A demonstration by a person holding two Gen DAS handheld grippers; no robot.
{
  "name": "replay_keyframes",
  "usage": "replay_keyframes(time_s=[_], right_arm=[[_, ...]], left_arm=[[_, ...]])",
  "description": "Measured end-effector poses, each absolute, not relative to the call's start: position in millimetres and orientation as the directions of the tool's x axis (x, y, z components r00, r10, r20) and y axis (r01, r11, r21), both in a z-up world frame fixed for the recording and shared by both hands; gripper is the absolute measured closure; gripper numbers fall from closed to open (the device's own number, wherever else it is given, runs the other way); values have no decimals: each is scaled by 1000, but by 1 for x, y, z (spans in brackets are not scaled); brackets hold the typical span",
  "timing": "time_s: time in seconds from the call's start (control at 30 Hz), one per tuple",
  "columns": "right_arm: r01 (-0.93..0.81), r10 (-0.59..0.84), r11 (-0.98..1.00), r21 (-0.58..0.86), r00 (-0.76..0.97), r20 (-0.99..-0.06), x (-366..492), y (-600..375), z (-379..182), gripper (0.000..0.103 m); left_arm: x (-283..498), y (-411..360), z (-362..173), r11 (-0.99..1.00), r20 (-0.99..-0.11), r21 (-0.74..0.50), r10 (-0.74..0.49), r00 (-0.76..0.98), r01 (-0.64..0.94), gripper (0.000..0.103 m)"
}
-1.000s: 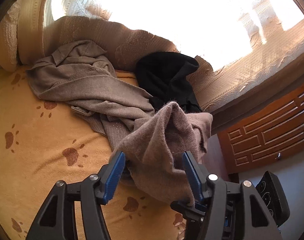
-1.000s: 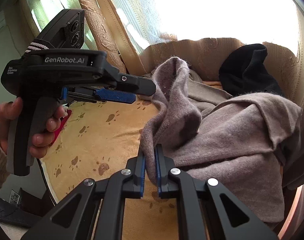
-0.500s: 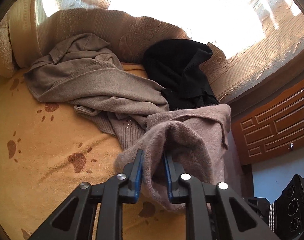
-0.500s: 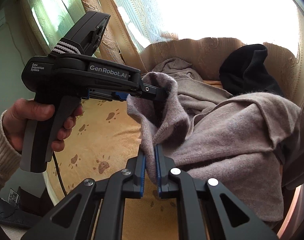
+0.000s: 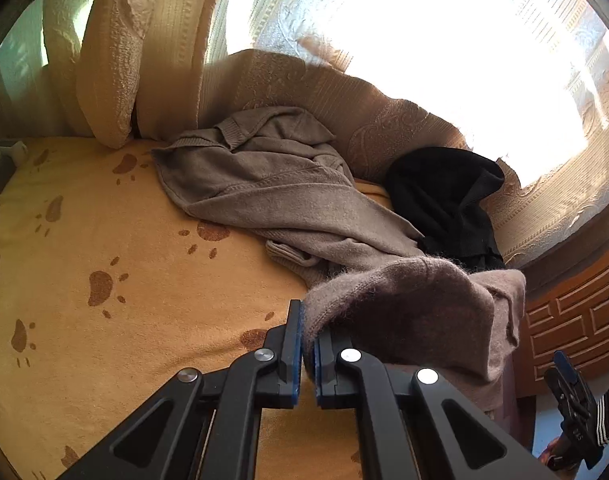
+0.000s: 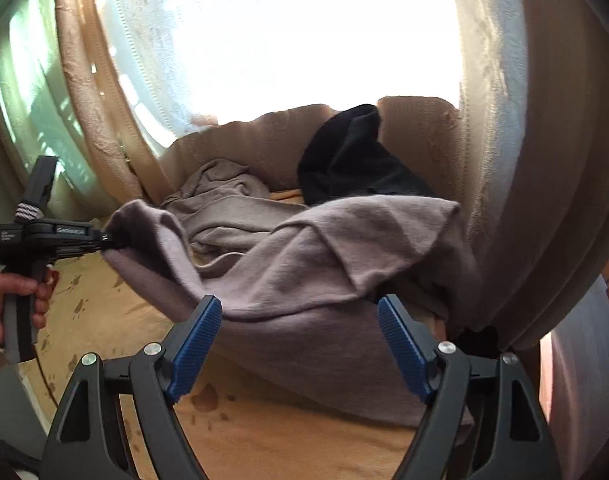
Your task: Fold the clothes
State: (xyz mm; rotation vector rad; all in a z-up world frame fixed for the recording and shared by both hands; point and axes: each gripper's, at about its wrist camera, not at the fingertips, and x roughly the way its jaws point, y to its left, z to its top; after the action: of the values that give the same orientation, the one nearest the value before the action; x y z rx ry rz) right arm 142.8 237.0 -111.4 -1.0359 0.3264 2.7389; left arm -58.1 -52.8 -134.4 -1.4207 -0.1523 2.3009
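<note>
The mauve-grey sweater (image 6: 316,264) is a soft, fuzzy knit, crumpled and creased, with a visible hem fold. It lies at the near right of the yellow paw-print blanket (image 5: 104,248), and its left edge is lifted clear of the blanket.

The left gripper (image 5: 307,344) is clamped on that lifted edge, with the fabric pinched between its blue pads (image 5: 294,356). In the right wrist view, a hand (image 6: 8,300) holds this gripper at the far left.

The right gripper (image 6: 300,344) has just been opening; its jaws stand wide, nothing pressed between them, and the sweater lies just beyond.

A taupe garment (image 5: 272,192) and a black garment (image 5: 444,200) lie bunched farther back, against the beige curtain (image 5: 344,96).
</note>
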Motion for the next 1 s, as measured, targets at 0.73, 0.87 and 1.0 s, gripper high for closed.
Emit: replay_keyframes(time_s=[0.73, 0.87, 1.0], right_arm=[[138, 346, -797, -589, -696, -630, 26, 256, -171, 87], [94, 221, -912, -400, -708, -671, 38, 262, -131, 87], [38, 121, -973, -226, -751, -650, 64, 265, -90, 87]], left_arm=[[-50, -58, -152, -922, -863, -287, 366, -349, -259, 98], [-48, -64, -156, -928, -867, -283, 356, -350, -243, 98], [-44, -64, -158, -928, -866, -284, 356, -351, -240, 98]])
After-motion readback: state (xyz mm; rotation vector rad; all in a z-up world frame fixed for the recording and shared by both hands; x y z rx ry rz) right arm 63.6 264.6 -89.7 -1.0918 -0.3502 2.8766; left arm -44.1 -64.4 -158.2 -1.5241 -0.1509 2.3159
